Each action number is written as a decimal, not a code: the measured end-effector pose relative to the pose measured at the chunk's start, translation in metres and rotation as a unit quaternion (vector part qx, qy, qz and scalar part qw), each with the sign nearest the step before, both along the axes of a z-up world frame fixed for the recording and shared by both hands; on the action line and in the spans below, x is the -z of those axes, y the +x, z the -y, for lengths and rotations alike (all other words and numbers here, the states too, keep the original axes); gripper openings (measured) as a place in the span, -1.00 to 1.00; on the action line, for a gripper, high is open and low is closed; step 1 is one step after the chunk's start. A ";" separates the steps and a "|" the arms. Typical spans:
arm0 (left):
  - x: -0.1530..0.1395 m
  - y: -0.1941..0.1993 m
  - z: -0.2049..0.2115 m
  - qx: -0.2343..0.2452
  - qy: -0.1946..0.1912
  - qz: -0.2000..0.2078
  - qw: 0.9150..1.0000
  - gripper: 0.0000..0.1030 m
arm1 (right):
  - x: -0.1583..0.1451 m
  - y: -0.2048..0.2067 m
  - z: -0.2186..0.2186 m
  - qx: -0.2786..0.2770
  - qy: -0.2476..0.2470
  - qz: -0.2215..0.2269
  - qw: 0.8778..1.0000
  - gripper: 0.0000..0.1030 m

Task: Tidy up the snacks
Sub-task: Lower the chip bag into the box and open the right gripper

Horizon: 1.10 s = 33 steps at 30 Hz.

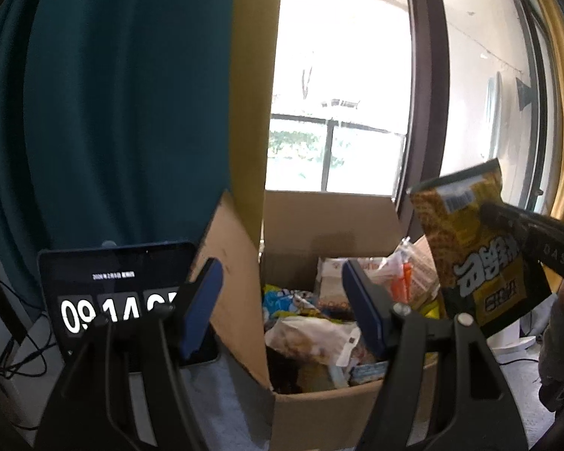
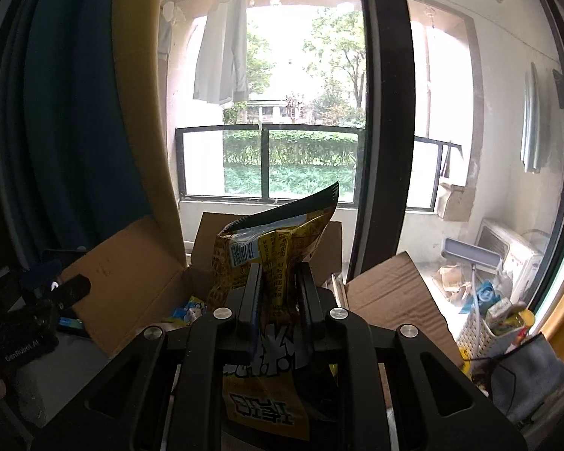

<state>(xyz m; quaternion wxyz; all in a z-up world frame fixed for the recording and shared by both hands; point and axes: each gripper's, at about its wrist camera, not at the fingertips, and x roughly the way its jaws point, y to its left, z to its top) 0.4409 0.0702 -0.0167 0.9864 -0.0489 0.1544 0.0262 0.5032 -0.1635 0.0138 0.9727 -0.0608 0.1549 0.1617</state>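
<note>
Right gripper (image 2: 278, 297) pinches the yellow-and-black crinkly foil snack bag (image 2: 270, 248) at mid-body, holding it upright above the open brown cardboard box (image 1: 319, 221) of mixed snacks, probably to sort it. Left gripper (image 1: 282, 300) hangs spread and empty before the box, ready to take another packet.

The tablet's (image 1: 124, 293) last clock digits are hidden behind the left gripper (image 1: 282, 308); the snack bag's (image 2: 270, 263) lower part is covered by the right gripper (image 2: 278, 293).
</note>
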 end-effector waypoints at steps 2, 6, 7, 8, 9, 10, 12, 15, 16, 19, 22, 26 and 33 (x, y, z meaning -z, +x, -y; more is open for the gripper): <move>0.004 0.006 0.001 -0.002 0.004 -0.005 1.000 0.31 | 0.004 0.007 -0.006 -0.002 -0.002 0.001 1.000 -0.63; 0.010 0.014 0.004 -0.008 0.016 -0.017 1.000 0.31 | 0.016 0.026 -0.020 -0.009 -0.012 0.000 1.000 -0.63; 0.011 0.016 0.005 -0.008 0.018 -0.018 1.000 0.31 | 0.020 0.031 -0.023 -0.012 -0.013 -0.002 1.000 -0.63; 0.012 0.019 0.007 -0.009 0.023 -0.019 1.000 0.31 | 0.023 0.036 -0.026 -0.015 -0.013 -0.005 1.000 -0.63; 0.014 0.021 0.008 -0.010 0.027 -0.021 0.999 0.31 | 0.028 0.043 -0.030 -0.019 -0.014 -0.010 1.000 -0.63; 0.016 0.024 0.010 -0.011 0.030 -0.025 0.999 0.31 | 0.032 0.048 -0.033 -0.021 -0.015 -0.013 1.000 -0.63; 0.019 0.028 0.011 -0.012 0.034 -0.030 0.999 0.31 | 0.039 0.058 -0.039 -0.027 -0.013 -0.020 0.999 -0.63; 0.024 0.031 0.016 -0.016 0.046 -0.030 0.998 0.31 | 0.049 0.071 -0.046 -0.037 -0.005 -0.044 0.998 -0.63; 0.025 0.032 0.017 -0.019 0.050 -0.032 0.998 0.31 | 0.052 0.074 -0.048 -0.040 -0.006 -0.047 0.998 -0.63; 0.025 0.032 0.021 -0.018 0.052 -0.033 0.998 0.31 | 0.062 0.082 -0.055 -0.042 -0.009 -0.059 0.997 -0.63; 0.028 0.033 0.024 -0.018 0.054 -0.034 0.998 0.31 | 0.074 0.093 -0.059 -0.041 -0.011 -0.088 0.995 -0.63; 0.032 0.031 0.026 -0.012 0.052 -0.042 0.998 0.31 | 0.085 0.105 -0.062 -0.036 -0.018 -0.145 0.989 -0.59; 0.028 0.020 0.028 -0.008 0.047 -0.043 0.998 0.31 | 0.089 0.108 -0.079 -0.014 -0.083 -0.159 0.984 -0.38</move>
